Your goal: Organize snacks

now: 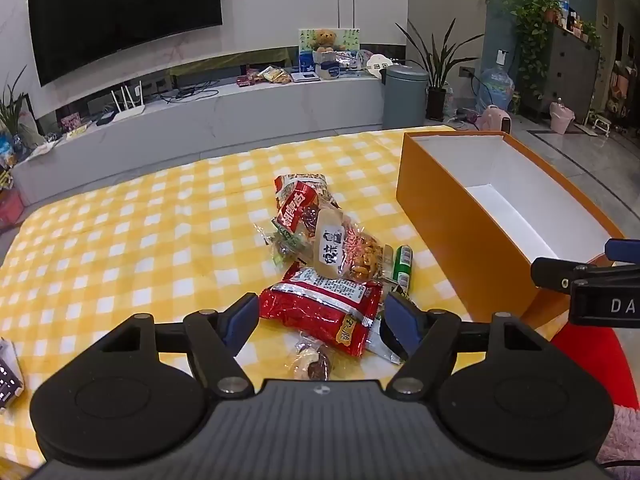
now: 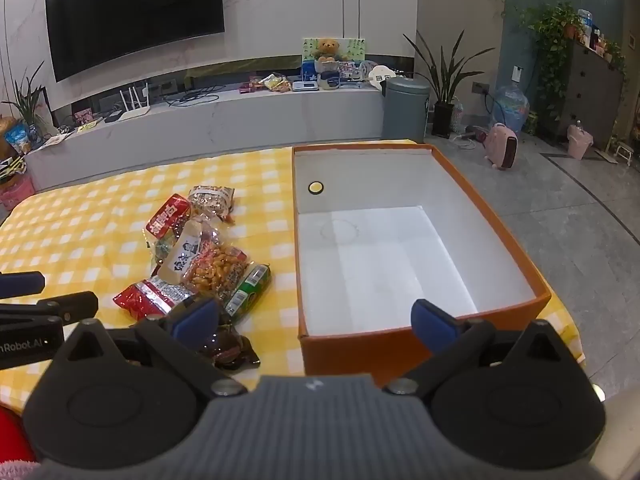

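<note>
A pile of snack packets lies on the yellow checked cloth (image 1: 120, 240). A red foil bag (image 1: 324, 312) lies nearest, between the open fingers of my left gripper (image 1: 322, 316). Behind it are a clear peanut bag (image 1: 352, 254), a green tube (image 1: 402, 266) and a red-labelled packet (image 1: 298, 206). The pile also shows in the right wrist view, with the red bag (image 2: 150, 298) and peanut bag (image 2: 212, 266). The orange box (image 2: 504, 236) with a white inside holds no snacks. My right gripper (image 2: 316, 322) is open and empty, over the box's near wall.
A dark wrapped snack (image 2: 230, 350) lies by my right gripper's left finger. My right gripper shows at the right edge of the left wrist view (image 1: 592, 280). A TV bench (image 1: 240, 104), a bin (image 1: 404, 96) and plants stand behind the table.
</note>
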`<state>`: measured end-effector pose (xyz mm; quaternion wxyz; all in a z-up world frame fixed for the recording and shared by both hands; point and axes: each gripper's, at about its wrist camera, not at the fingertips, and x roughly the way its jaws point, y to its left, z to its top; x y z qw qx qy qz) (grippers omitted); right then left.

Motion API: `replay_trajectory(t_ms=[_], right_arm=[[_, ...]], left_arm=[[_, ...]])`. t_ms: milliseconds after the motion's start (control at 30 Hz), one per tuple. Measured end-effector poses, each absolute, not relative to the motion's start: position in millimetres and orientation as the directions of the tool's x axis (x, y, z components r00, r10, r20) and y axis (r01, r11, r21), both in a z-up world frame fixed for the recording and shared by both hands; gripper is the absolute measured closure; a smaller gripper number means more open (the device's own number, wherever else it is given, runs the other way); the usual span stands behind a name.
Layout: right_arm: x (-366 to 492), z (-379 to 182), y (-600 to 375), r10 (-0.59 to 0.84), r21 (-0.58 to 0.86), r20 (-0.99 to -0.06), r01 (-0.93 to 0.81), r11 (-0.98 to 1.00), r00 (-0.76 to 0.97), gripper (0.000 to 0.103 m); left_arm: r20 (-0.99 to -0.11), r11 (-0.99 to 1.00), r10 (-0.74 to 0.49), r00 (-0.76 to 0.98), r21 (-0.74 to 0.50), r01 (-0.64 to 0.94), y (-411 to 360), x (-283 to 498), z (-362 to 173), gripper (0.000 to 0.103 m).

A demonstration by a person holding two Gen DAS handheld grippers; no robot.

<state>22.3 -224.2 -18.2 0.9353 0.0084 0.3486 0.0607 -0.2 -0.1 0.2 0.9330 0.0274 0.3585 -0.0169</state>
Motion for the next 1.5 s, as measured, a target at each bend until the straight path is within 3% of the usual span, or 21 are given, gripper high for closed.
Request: replay_trajectory(t_ms=[600,1033,1500], right_arm=[[23,-19,-217,0.11,0.03,-0.656,-0.119,0.992,0.747,0.003],[25,-19,-215,0.11,0.032,-0.664,-0.119,0.992,0.74,0.003],[26,-20,-212,0.115,0.035,-0.667,-0.123,0.992,0.736,0.003]], left_arm=[[-0.674,0.999,-0.016,0.738,0.021,0.04,0,-4,1,0.026],[-0.625,0.998,0.003,0.781,0.053,0.038,-4,-7,2,0.026],[-0.661,0.996,0.003,0.751,0.065,0.053,-4,-3,-3,0.023]])
